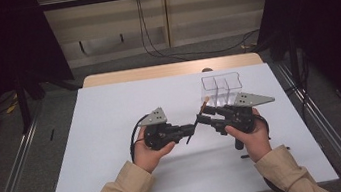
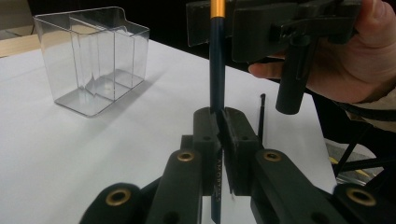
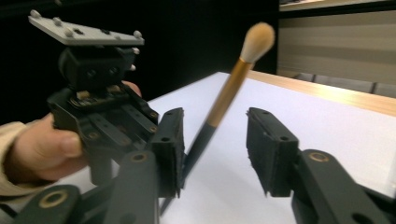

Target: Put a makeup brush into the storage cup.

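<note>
Two grippers meet over the table [image 1: 119, 174], just in front of the clear bin [image 1: 222, 88]. The left gripper [image 2: 219, 128] is clenched on the dark handle of a brush [image 2: 216, 70], which stands up from its jaws. The right gripper [image 3: 215, 144] has its jaws parted around the brush's upper shaft, near the gold ferrule; one pad [image 3: 172, 149] lies against the shaft, the other stands off. The bristle tip [image 3: 258, 41] points toward the bin. A thin dark stick [image 2: 261, 116] lies on the table near the right hand [image 1: 252, 137].
</note>
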Tool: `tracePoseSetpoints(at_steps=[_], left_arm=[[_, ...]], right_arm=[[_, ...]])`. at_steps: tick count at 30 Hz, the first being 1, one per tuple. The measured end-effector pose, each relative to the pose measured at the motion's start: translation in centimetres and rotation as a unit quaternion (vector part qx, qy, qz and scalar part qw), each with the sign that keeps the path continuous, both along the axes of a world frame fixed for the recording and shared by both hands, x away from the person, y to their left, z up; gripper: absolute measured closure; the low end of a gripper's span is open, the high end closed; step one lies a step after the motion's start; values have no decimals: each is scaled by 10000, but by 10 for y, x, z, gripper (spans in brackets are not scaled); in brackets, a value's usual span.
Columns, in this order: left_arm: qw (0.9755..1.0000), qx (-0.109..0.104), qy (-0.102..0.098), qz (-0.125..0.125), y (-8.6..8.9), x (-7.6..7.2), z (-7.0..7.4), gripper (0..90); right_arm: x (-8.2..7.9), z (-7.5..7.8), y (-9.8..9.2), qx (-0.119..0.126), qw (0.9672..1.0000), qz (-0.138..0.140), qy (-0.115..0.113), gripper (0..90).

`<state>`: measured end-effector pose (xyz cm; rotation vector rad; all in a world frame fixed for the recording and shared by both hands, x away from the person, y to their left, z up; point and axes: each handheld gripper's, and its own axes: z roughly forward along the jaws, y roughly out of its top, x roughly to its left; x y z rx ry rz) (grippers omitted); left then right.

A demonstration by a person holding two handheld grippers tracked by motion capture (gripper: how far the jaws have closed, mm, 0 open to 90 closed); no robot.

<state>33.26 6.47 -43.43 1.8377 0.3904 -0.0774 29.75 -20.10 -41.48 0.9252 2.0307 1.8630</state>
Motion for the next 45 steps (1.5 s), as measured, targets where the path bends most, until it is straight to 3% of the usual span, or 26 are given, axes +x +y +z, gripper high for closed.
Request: tracePoseSetpoints(at_steps=[5,7,10,11,14,17,26,28,30,34,36,41,45], left_arm=[[10000,1,22,-45,-2,-1,-1,846],[10000,33,-10,-62,-2,-2,0,846],[9999,-9,-51,-101,-4,-2,-1,841],[9999,-62,-31,-96,-4,-2,-2,862],[9997,-227,53,-53,-4,-1,-3,698],[9997,-242,-5,-78,-3,-1,-1,684],[9987,-479,-111,-96,1,0,2,490],[9988,-446,-173,-58,3,0,2,462],[9990,-440,-108,-58,4,0,3,434],[9985,-454,-299,-61,6,1,2,326],[9985,-463,-281,-53,7,1,2,295],[9987,-386,-313,81,10,3,2,193],[9980,-366,-472,212,13,3,3,132]], right_arm=[[1,-2,3,155,9998,55,108,676],[2,-3,3,172,9997,75,123,767],[2,-4,4,412,9987,189,245,829],[1,-2,4,373,9989,198,194,839],[0,3,5,385,9986,320,155,841],[-1,8,6,269,9990,344,48,841],[-1,11,4,174,9992,352,-51,841],[-1,11,3,170,9992,365,-63,841],[-1,12,2,176,9992,361,-58,841],[-1,13,1,205,9990,398,-91,841],[-1,13,1,177,9990,403,-88,841],[-1,12,1,172,9990,409,-93,841],[-1,13,1,178,9989,427,-104,841]])
